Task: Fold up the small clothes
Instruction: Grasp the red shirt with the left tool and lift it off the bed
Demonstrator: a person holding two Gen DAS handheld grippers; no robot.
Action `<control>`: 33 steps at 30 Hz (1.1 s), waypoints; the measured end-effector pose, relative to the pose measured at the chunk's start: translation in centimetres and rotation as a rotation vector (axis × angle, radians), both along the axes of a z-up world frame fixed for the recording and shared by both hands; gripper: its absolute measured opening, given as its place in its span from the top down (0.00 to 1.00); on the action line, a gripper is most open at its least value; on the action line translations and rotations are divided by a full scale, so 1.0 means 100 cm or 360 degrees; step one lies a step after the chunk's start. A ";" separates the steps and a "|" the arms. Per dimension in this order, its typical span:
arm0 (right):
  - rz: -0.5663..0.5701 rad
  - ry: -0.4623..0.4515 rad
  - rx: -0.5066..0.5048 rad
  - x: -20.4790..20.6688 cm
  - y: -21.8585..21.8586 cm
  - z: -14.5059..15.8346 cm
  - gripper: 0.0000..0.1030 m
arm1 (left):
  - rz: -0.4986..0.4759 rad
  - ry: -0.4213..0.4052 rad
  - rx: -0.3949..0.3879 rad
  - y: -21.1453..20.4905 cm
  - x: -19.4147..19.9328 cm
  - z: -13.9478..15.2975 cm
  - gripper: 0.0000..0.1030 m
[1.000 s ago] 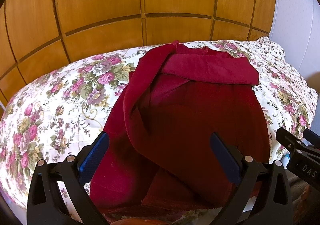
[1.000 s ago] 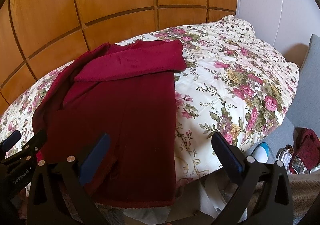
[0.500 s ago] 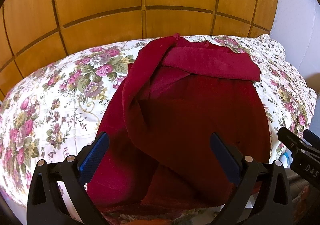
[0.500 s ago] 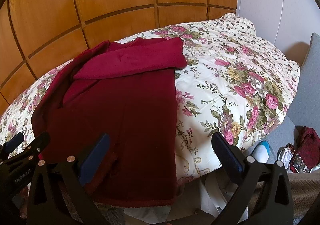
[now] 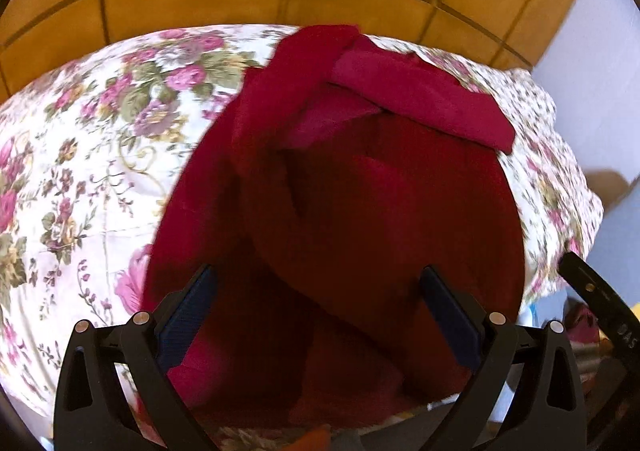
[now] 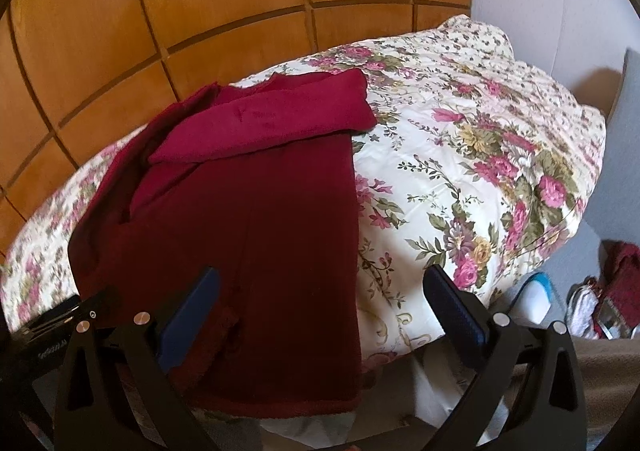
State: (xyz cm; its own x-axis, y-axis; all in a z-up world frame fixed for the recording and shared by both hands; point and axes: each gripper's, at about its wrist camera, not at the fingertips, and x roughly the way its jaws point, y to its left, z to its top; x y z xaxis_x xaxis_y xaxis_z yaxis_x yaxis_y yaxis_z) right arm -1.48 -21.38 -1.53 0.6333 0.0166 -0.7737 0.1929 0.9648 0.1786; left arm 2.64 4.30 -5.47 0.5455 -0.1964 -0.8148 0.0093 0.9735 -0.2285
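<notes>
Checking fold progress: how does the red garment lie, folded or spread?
Partly folded: the red garment has its sleeve laid across the top, body spread long.

Crimson garment (image 6: 248,211); cream quilt (image 6: 480,155), pink roses.

Dark red garment (image 6: 248,211) on floral quilt (image 6: 480,155), right claw (image 6: 318,307) spread wide above

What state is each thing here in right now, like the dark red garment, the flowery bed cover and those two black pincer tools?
Dark red knit garment: lying partly folded on the cover, one sleeve laid across its top.
Floral quilted bed cover: spread out, under the garment.
Left gripper: open, holding nothing, over the garment's near edge.
Right gripper: open, holding nothing, near the garment's right hem.
</notes>
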 end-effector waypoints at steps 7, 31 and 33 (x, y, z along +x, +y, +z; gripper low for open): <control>0.0067 0.0106 0.0036 0.008 0.004 -0.009 0.02 | 0.0055 -0.0120 0.0078 0.026 0.015 0.001 0.03; 0.0400 0.0374 -0.0107 0.142 -0.039 -0.016 0.02 | -0.0168 0.0134 -0.0291 0.061 0.073 0.025 0.96; 0.0345 0.0448 0.0077 0.144 -0.047 -0.024 0.02 | -0.0106 0.0173 -0.0360 0.079 0.090 0.031 0.96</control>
